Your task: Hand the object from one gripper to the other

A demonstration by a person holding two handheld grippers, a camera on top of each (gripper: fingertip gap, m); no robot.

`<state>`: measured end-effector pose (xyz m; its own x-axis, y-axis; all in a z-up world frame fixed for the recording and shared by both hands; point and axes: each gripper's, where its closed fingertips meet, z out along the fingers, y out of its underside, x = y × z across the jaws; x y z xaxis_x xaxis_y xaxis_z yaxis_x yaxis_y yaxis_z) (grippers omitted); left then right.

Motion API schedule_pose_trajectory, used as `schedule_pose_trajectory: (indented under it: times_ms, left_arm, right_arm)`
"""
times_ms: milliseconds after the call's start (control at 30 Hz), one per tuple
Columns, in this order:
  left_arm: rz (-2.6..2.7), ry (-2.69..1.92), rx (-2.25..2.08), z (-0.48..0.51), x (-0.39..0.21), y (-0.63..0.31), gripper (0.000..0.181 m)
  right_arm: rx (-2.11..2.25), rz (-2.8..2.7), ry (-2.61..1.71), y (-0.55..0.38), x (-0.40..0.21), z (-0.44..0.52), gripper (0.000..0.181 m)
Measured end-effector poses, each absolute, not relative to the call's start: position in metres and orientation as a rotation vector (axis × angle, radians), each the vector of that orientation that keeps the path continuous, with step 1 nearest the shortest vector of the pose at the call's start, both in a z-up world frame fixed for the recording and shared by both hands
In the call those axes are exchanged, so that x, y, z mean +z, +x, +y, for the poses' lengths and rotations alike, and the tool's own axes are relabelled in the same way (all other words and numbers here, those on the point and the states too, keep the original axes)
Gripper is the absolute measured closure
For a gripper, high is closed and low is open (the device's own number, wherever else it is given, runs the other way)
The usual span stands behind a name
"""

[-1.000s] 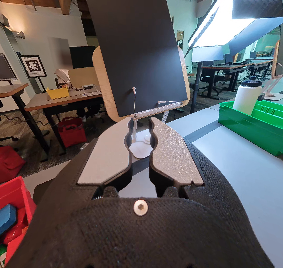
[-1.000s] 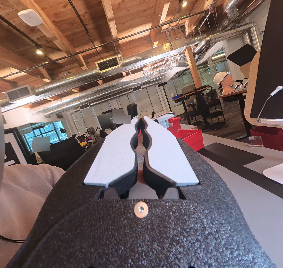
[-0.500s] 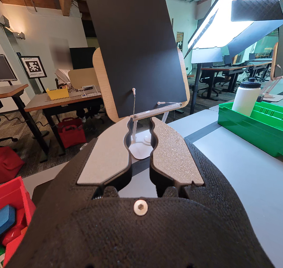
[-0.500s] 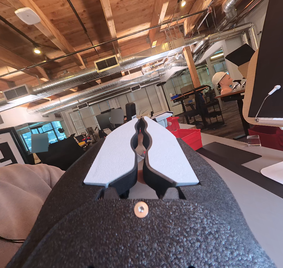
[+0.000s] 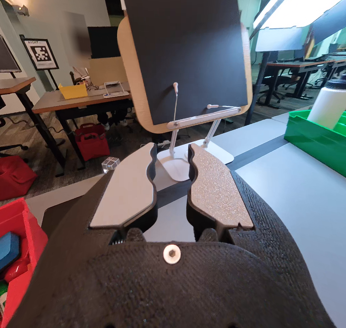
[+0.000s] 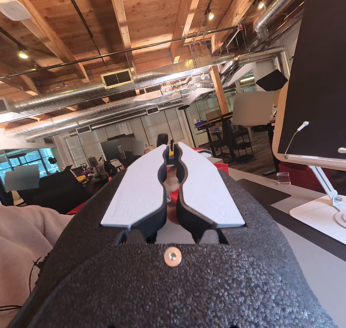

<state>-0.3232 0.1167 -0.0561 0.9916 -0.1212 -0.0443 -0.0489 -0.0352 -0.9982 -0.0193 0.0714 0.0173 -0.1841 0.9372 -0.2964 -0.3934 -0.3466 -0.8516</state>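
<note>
Two grippers: your right gripper (image 6: 170,147) pinches a tan-and-orange object (image 6: 171,183), its long axis lying along the fingers; your left gripper (image 5: 171,147) gapes empty.

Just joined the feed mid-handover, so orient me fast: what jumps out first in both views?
In the left wrist view, the left claw hangs open and empty over the grey table, facing a big black board on a white stand. In the right wrist view, the right claw is nearly shut on a small pale and reddish object, under a wooden ceiling.

Bare grey table (image 5: 292,197) lies open ahead; board stand (image 5: 194,156) and, seemingly close, green bin (image 5: 316,141) obstruct.
</note>
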Motion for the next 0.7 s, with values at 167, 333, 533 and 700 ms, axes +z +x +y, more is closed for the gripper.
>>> schedule_pose_trajectory:
  times_ms: [167, 333, 533, 700]
  left_arm:
    - [0.008, -1.711, -0.025, 0.172, -0.090, -0.367, 0.140]
    - [-0.077, -1.832, -0.019, 0.231, -0.132, -0.409, 0.128]
    - [0.022, -1.992, 0.029, 0.279, -0.176, -0.439, 0.115]
    - [0.129, -2.124, 0.073, 0.306, -0.204, -0.457, 0.106]
  right_arm:
    - [1.699, -0.744, -1.072, -0.014, 0.015, 0.087, 0.176]
    - [1.676, -0.742, -1.104, -0.014, 0.006, 0.100, 0.176]
    - [1.664, -0.753, -1.146, -0.015, -0.006, 0.115, 0.175]
    - [1.682, -0.766, -1.191, -0.022, -0.022, 0.124, 0.174]
